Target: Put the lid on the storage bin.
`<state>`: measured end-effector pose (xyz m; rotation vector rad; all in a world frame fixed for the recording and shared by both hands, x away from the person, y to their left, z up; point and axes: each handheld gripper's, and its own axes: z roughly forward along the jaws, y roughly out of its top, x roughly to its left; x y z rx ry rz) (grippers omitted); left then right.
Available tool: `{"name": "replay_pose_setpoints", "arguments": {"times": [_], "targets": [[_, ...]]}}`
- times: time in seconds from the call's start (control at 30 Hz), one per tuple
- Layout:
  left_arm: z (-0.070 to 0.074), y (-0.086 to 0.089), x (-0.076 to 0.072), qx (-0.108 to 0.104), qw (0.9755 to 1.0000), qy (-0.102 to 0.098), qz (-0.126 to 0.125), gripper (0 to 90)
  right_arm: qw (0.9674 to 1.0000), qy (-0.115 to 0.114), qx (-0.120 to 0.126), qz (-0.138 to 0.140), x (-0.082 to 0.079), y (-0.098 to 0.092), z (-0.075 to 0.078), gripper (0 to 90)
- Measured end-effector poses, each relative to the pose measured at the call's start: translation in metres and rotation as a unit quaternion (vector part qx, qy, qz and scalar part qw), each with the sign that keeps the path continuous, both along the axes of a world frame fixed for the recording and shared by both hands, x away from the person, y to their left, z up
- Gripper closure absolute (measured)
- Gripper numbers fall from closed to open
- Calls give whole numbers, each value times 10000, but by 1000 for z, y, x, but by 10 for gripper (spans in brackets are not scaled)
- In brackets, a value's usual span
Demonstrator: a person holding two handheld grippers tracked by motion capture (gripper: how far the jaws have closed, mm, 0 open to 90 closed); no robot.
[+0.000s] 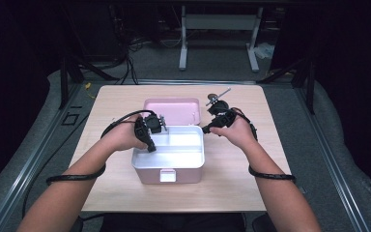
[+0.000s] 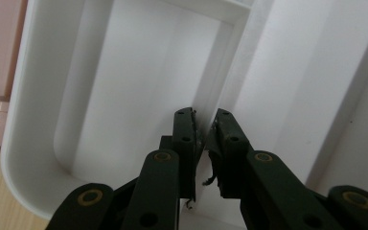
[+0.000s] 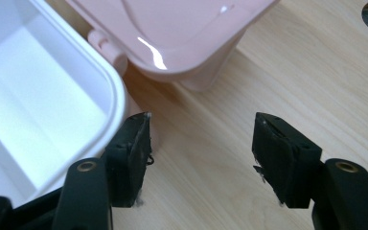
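Pink storage box [image 1: 168, 175] with a white insert tray [image 1: 174, 154] sits at the middle of the pale wooden desk [image 1: 232, 188], seen from the high view, its pink lid [image 1: 171, 110] swung open and lying flat behind it. Bare desk runs along both sides and the front of the box. The left tongs [image 1: 150, 147] dip into the tray near its left rim; the right tongs [image 1: 206, 129] hover off the box's right rear corner, beside the lid.

From the left gripper view, the left tongs [image 2: 205, 129] are clenched on the thin white divider wall [image 2: 215, 81] inside the tray, one jaw on each side of it. The tray's rounded rim [image 2: 12, 158] curves at the left.

From the right gripper view, the right tongs [image 3: 201, 143] are released, jaws wide apart over bare wood with nothing between them. One jaw stands just beside the tray's rounded corner [image 3: 117, 96]; the lid's corner [image 3: 196, 67] lies ahead.
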<state>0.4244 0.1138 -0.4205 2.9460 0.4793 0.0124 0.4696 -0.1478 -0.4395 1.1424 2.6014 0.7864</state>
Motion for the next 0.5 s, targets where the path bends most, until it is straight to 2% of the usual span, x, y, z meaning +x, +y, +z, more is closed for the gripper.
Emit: {"name": "replay_pose_setpoints", "arguments": {"times": [0.07, 0.37, 0.43, 0.47, 0.5], "targets": [[0, 1, 0, -41, 10000, 28, 73, 803, 10000, 15, 55, 15, 2, 1, 3, 375], [-1, 2, -1, -76, 10000, -28, 40, 804, 9999, -97, 33, -104, 10, 2, 14, 401], [0, 2, -1, -54, 10000, -27, 39, 803, 9998, -157, -55, -84, 14, 4, 16, 414], [0, 1, -1, -44, 10000, -30, 45, 803, 9998, -173, -1, -67, 17, 4, 17, 421], [0, 1, -1, -33, 10000, -35, 43, 803, 9995, -241, -118, -177, 19, 5, 19, 423]]}}
